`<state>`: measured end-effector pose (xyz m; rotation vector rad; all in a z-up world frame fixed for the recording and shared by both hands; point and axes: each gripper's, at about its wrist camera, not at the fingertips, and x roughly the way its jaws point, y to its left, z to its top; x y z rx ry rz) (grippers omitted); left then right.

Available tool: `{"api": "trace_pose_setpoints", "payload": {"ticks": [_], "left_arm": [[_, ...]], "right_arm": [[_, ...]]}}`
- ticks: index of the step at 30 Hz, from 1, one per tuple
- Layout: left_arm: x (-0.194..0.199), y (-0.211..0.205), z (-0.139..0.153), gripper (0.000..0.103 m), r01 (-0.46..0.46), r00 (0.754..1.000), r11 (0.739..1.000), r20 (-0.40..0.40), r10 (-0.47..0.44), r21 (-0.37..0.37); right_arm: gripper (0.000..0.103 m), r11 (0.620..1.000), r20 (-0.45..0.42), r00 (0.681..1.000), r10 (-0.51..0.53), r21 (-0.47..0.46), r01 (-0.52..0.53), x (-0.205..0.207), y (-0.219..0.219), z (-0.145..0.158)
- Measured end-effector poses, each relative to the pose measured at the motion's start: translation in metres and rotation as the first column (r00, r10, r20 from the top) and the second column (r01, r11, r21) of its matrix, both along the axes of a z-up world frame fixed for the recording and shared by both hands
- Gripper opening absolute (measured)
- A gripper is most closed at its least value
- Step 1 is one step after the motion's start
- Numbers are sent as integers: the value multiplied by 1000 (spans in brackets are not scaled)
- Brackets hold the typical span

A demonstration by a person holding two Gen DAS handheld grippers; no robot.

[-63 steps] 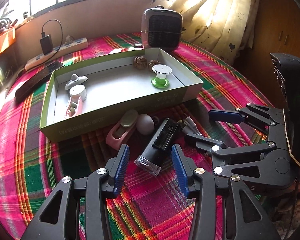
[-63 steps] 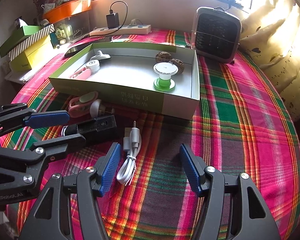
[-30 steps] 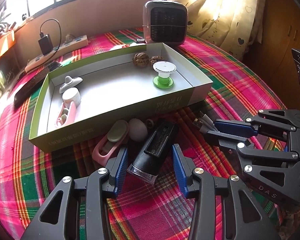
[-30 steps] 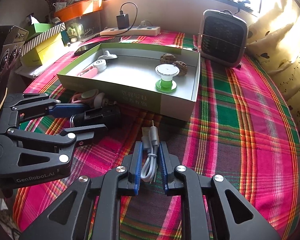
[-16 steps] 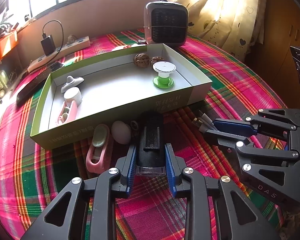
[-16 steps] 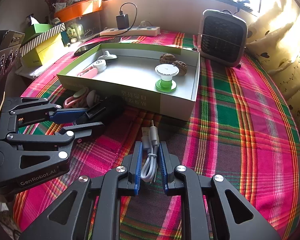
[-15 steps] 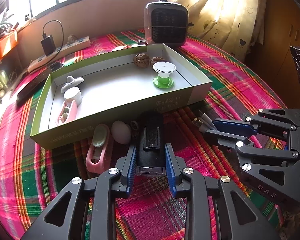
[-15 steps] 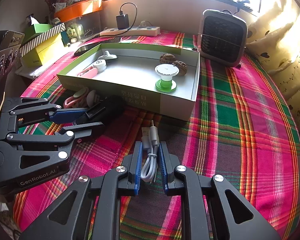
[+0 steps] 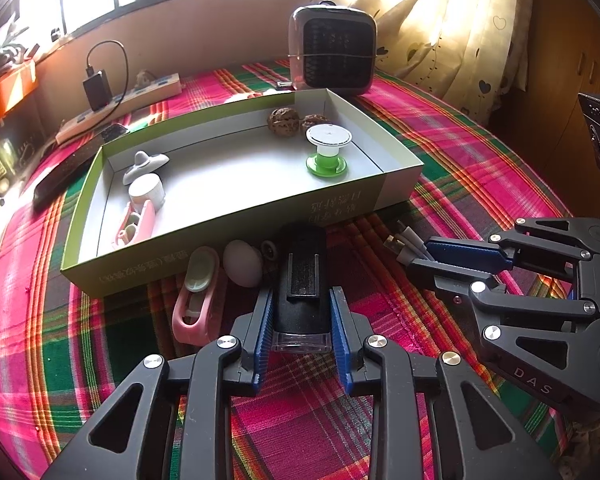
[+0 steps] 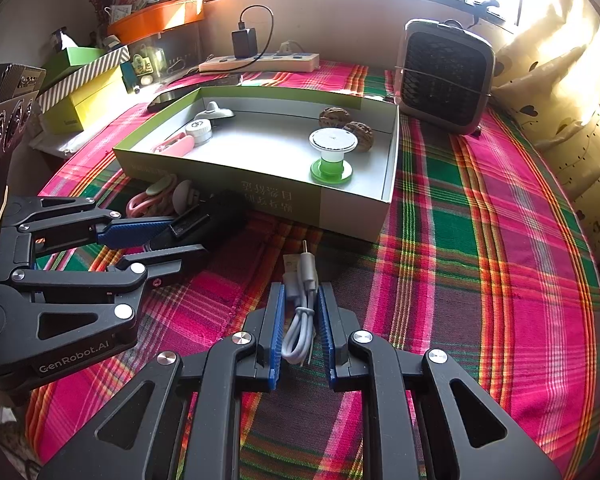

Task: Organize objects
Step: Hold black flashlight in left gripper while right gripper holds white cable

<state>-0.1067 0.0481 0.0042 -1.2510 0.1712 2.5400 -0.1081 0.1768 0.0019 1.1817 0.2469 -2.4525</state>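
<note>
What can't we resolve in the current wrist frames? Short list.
- Small dark item behind the white egg-shaped object, left wrist view: mostly hidden by the egg and the black device.
- Box print, both views: too small to read.
- White cable in the right gripper, right wrist view: its lower loop runs behind the pads.
- Whether the left gripper has lifted the black device: unclear.

A woven plaid cloth (image 9: 452, 168) covered the worktop. The tray (image 9: 236, 220) looked like matt cardboard; the black device (image 9: 300, 280) was matt plastic with a clear glossy cap; the cable (image 10: 300, 320) was smooth white plastic.
</note>
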Motion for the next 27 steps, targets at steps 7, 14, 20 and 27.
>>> {"api": "trace_pose_setpoints", "payload": {"ticks": [7, 14, 20, 27], "left_arm": [[0, 0, 0, 25, 1, 1000, 1000, 0, -1, 0], [1, -2, 0, 25, -3, 1000, 1000, 0, 3, 7], [2, -1, 2, 25, -3, 1000, 1000, -6, 3, 15], [3, -1, 7, 25, -6, 1000, 1000, -20, 7, 29]], "right_arm": [[17, 1000, 0, 1000, -1, 0, 1, 0, 0, 0], [17, 1000, 1, 1000, -9, 1, 9, -1, 1, 0], [17, 1000, -2, 1000, -21, -6, 21, -1, 2, 1], [17, 1000, -10, 1000, -24, -15, 24, 3, 1, 4]]}}
